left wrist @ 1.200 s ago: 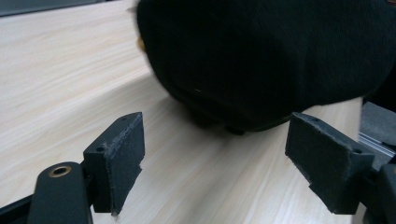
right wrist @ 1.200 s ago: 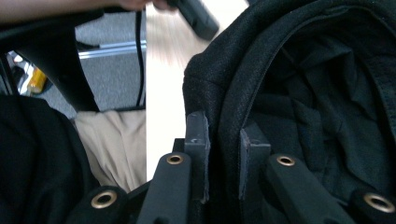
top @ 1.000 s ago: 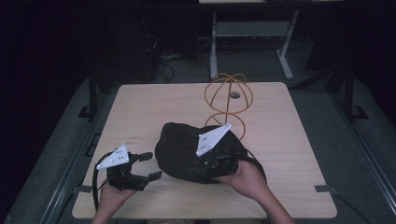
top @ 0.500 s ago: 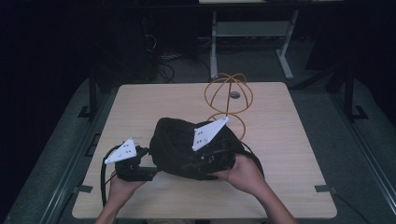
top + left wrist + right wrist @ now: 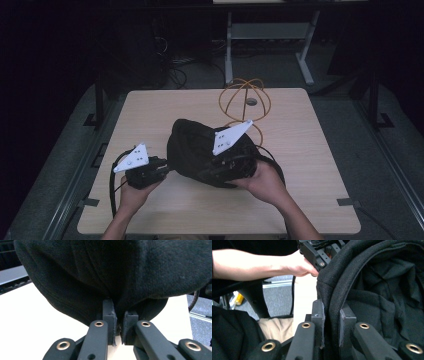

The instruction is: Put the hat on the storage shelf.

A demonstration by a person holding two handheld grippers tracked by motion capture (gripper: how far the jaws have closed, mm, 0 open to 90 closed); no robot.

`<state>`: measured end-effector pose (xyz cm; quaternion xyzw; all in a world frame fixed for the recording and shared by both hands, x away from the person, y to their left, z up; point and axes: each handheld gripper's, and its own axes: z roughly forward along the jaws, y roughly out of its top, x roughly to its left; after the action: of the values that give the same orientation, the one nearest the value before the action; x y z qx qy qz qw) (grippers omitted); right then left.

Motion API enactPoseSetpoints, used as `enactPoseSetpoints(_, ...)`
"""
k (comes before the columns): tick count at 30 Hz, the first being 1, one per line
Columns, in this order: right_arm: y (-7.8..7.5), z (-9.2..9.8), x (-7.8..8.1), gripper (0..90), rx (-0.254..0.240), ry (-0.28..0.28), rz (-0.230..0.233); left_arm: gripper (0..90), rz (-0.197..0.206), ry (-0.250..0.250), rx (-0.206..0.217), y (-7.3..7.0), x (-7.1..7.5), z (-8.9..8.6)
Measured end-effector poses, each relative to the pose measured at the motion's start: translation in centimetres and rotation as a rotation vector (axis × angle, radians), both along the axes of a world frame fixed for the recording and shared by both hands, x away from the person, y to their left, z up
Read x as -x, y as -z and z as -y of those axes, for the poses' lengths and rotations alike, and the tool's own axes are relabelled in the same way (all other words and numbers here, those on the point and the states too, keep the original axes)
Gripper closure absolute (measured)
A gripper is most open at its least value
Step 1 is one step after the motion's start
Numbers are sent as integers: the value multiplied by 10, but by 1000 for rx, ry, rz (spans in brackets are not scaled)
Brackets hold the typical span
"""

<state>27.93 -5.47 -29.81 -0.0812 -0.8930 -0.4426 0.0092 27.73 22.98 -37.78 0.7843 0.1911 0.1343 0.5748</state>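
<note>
Black fabric hat [image 5: 200, 150], frame centre: left gripper [image 5: 161, 169] just closed, clamped on hem; right gripper [image 5: 227, 167] clamped on rim. Both holds secured; handling remains.

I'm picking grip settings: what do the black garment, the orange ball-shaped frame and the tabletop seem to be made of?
Black garment: apparently thick matte woven or fleecy cloth; nap, lint and a stitched hem show. Orange frame: thin hoops, probably wire or plastic; the look leaves it open. Tabletop: pale wood-grain surface, likely laminate, smooth and low in sheen.
</note>
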Motion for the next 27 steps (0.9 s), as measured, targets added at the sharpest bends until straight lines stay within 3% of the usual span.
enactPoseSetpoints(10,2,12,-7,751,-92,20,-36,861,33,-23,-4,-20,5,-5)
enactPoseSetpoints(18,3,20,-14,694,-172,35,-80,864,71,-36,-15,-49,8,-8)
enactPoseSetpoints(22,2,24,-16,645,-203,43,-86,865,100,-39,-20,-67,8,-6)
enactPoseSetpoints(27,0,33,-16,474,-243,72,-65,866,125,-37,-65,-85,5,-3)
